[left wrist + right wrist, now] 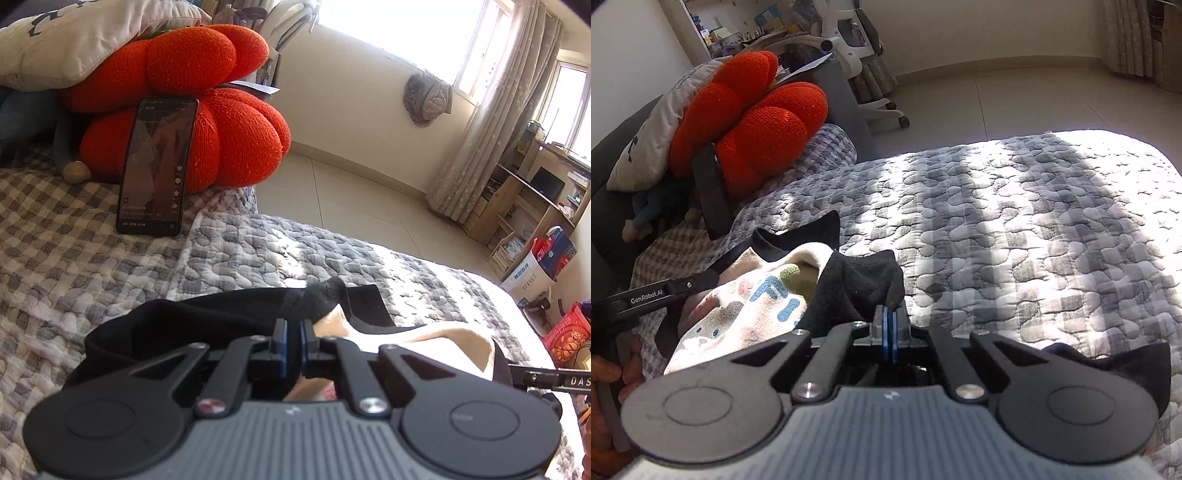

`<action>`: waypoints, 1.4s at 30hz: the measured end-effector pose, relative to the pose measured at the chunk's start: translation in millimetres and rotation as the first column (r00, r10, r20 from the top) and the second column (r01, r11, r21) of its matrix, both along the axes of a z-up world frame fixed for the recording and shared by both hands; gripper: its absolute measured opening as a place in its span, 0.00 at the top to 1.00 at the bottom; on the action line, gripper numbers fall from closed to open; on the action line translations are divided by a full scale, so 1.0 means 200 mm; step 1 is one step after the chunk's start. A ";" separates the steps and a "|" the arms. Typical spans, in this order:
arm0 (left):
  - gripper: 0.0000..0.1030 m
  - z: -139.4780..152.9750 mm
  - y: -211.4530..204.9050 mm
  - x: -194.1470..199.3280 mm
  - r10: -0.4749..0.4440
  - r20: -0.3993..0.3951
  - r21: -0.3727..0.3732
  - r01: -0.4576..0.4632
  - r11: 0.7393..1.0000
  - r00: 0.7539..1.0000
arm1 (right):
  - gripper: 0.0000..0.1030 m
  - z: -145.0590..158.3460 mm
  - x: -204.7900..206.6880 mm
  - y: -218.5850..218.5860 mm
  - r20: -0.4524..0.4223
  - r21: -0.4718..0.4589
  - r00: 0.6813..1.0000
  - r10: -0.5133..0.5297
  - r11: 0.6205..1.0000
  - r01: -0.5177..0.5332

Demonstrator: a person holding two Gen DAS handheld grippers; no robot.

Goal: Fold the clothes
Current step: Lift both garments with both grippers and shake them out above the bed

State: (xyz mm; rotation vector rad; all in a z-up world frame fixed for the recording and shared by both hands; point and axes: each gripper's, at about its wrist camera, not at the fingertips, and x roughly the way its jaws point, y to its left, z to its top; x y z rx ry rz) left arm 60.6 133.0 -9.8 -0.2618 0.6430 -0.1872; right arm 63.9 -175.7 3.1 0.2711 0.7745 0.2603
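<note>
On a quilted bed, a garment is held up by two grippers mid-fold.

Black fabric is pinched between the closed jaws of the left gripper [293, 325] and, likewise, the right gripper [891, 314], so that the black-and-cream garment [757, 295] is stretched between them just above the grey checked quilt [1015, 221]. Its long axis appears to run from one gripper to the other, across the bed; which end is the collar cannot be told. The fold is judged barely begun: the cloth is bunched, nothing is seen laid flat, and squaring and stacking remain. A phone [157, 166] is propped against orange cushions [207, 96] beyond.
</note>
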 end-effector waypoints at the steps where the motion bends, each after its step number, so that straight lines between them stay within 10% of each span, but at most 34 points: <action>1: 0.94 0.04 0.00 -0.05 0.001 0.022 -0.001 -0.001 1.000 1.000 | 0.97 0.04 -0.03 -0.02 0.027 0.010 1.000 -0.015 1.000 0.014; 8: 0.95 0.36 0.00 -0.45 0.020 0.194 -0.056 -0.009 0.998 0.981 | 0.97 0.42 -0.41 -0.09 0.299 -0.037 0.951 -0.073 0.995 0.088; 16: 0.96 0.68 0.04 -0.89 0.028 0.388 -0.101 0.012 0.995 0.921 | 0.97 0.81 -0.85 -0.09 0.607 -0.133 0.793 -0.039 0.980 0.151; 34: 0.97 1.29 0.01 -1.22 -0.028 0.641 -0.014 0.048 0.999 0.767 | 0.97 1.26 -1.13 -0.15 0.810 -0.079 0.586 -0.035 0.983 0.168; 37: 0.96 1.29 0.00 -1.19 -0.041 0.630 -0.014 0.064 0.998 0.775 | 0.97 1.28 -1.11 -0.15 0.821 -0.083 0.570 -0.036 0.980 0.182; 42: 0.96 1.11 -0.06 -1.04 -0.061 0.540 -0.014 0.081 0.997 0.840 | 0.97 1.17 -1.00 -0.17 0.767 -0.095 0.639 -0.052 0.977 0.193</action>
